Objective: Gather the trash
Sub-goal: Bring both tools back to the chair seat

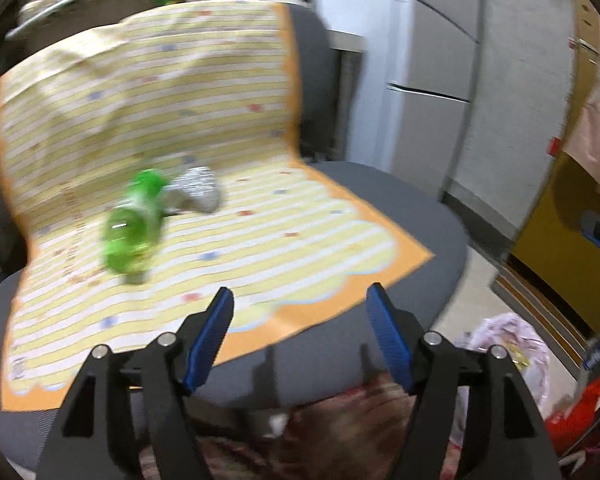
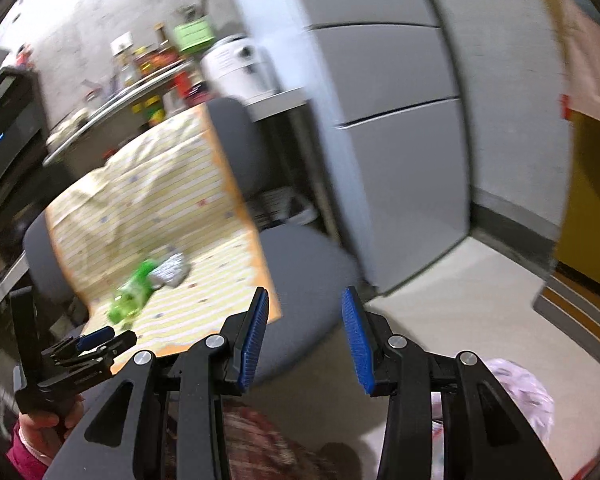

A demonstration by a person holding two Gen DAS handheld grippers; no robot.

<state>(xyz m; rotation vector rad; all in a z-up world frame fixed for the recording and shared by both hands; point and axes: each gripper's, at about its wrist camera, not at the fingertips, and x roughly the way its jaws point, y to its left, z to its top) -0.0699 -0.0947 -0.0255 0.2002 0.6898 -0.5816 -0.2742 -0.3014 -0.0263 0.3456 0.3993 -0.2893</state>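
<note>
A crushed green plastic bottle (image 1: 134, 224) and a crumpled silver wrapper (image 1: 198, 192) lie side by side on a yellow striped cloth (image 1: 220, 120) draped over a grey chair (image 1: 380, 344). My left gripper (image 1: 300, 300) is open and empty above the seat's front edge, near and to the right of the trash. My right gripper (image 2: 305, 300) is open and empty, farther back, right of the chair. In the right wrist view the bottle (image 2: 134, 292), the wrapper (image 2: 172, 270) and the left gripper (image 2: 100, 340) show at the left.
A pale plastic bag (image 1: 512, 344) and a red bag (image 1: 580, 412) lie on the floor right of the chair; the pale bag also shows in the right wrist view (image 2: 520, 392). A grey fridge (image 2: 380, 120) stands behind. A cluttered shelf (image 2: 140, 80) is at the back left.
</note>
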